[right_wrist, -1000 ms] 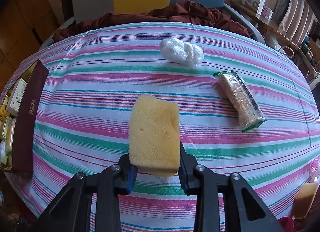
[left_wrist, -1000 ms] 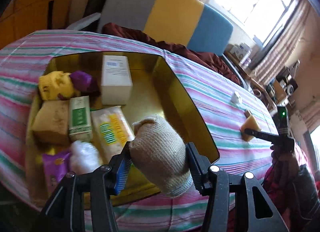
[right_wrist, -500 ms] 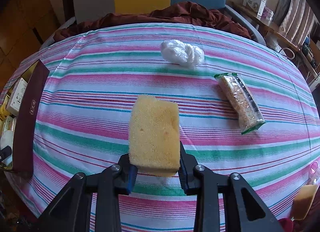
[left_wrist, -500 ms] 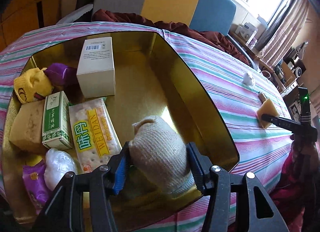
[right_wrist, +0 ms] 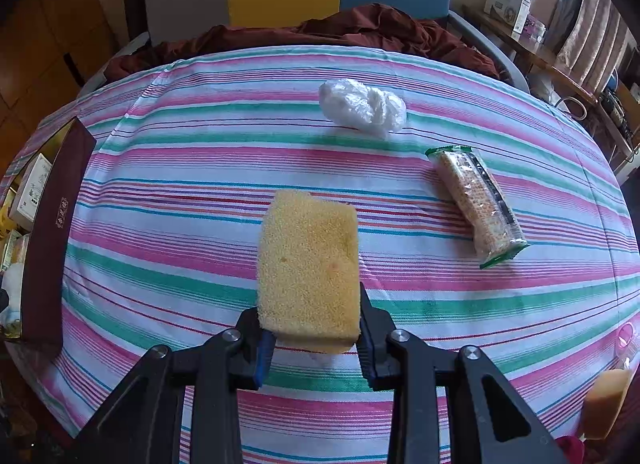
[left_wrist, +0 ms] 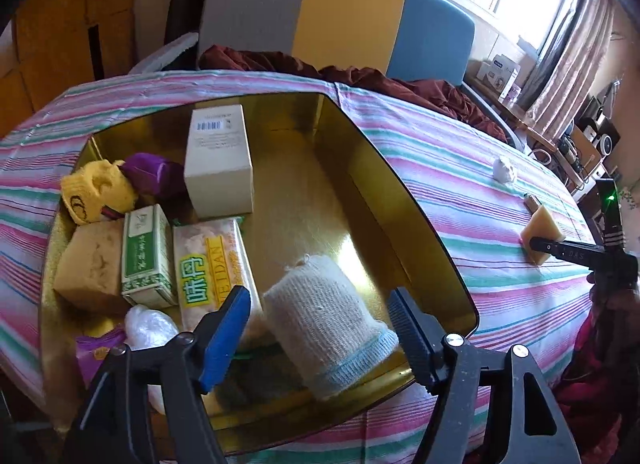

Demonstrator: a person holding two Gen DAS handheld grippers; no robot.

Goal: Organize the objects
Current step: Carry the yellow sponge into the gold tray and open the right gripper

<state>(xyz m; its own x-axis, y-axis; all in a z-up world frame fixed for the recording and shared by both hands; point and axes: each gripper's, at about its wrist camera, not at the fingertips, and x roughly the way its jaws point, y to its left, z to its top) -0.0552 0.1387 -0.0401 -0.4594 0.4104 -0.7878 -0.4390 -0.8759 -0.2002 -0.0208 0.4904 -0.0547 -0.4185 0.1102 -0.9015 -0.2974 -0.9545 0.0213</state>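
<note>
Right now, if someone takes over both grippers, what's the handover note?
Left gripper: open, jaws have just been opening; the knitted glove lies between them, released in the gold-lined box.
Right gripper: shut on the yellow sponge, above the striped tablecloth.
Done: in the box are the glove, white carton, green carton, cracker pack, another sponge and more.
Left: box the held sponge, then the white plastic bag and cracker packet on the cloth.
</note>
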